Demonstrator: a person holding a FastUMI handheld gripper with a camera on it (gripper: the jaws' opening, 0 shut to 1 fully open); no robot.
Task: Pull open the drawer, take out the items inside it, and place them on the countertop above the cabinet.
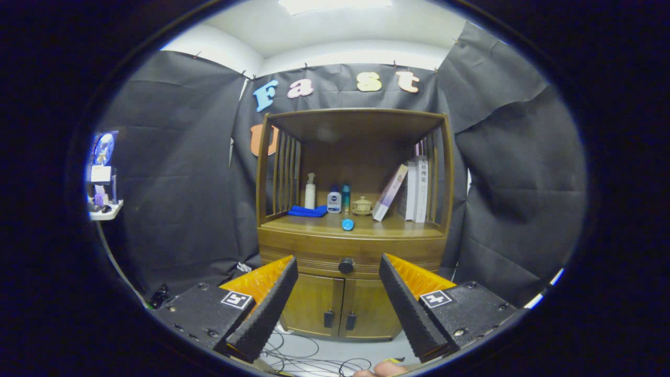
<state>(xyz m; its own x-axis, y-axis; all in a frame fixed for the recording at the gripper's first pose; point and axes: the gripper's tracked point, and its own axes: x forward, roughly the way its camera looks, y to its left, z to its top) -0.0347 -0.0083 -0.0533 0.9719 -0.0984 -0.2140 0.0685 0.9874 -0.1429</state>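
Observation:
A wooden cabinet (350, 246) stands ahead against the booth wall. Its drawer (314, 255) is closed, with a dark round knob (345, 265) at its middle. My gripper (338, 273) is open, some way in front of the cabinet; the knob shows between the fingertips but well beyond them. Nothing is held. The countertop (314, 224) above the drawer carries a blue round item (347, 224) near its front, a folded blue cloth (308, 211), several small bottles (334, 200) and a small lidded pot (361, 205). The drawer's contents are hidden.
Books (416, 191) lean at the right of the shelf. Two lower doors (343, 309) with dark handles sit beneath the drawer. Cables (303, 356) lie on the floor before the cabinet. A fingertip (381, 369) shows below the gripper. A small shelf (103, 207) hangs far left.

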